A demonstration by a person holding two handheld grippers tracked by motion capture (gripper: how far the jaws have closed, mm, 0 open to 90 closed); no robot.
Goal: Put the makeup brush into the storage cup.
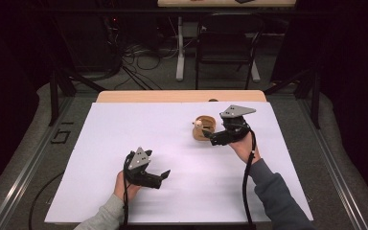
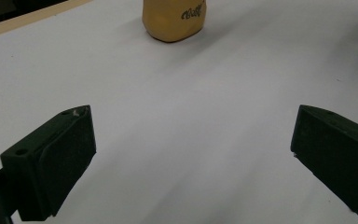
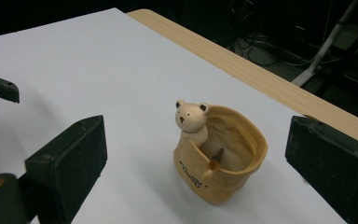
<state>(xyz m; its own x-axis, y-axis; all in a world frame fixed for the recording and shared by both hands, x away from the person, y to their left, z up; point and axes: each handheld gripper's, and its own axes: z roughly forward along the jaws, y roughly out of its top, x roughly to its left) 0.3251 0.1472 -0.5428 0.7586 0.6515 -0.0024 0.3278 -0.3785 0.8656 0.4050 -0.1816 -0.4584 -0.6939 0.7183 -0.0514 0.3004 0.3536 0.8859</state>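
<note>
White sheet (image 1: 172,158) covers wooden table (image 1: 172,96); dark room, cables and chair (image 1: 225,48) behind. Right gripper (image 3: 196,154) fingers apart, bear cup (image 3: 219,154) standing between them, untouched. Left gripper (image 2: 191,154) fingers apart, nothing between, cup well ahead.

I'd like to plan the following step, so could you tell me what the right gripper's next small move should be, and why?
Probably draw the right gripper back from the bear-shaped holder. Its jaws stand wide open on either side without touching it, and the holder sits upright on the white table with something thin already inside, so it looks released.
</note>
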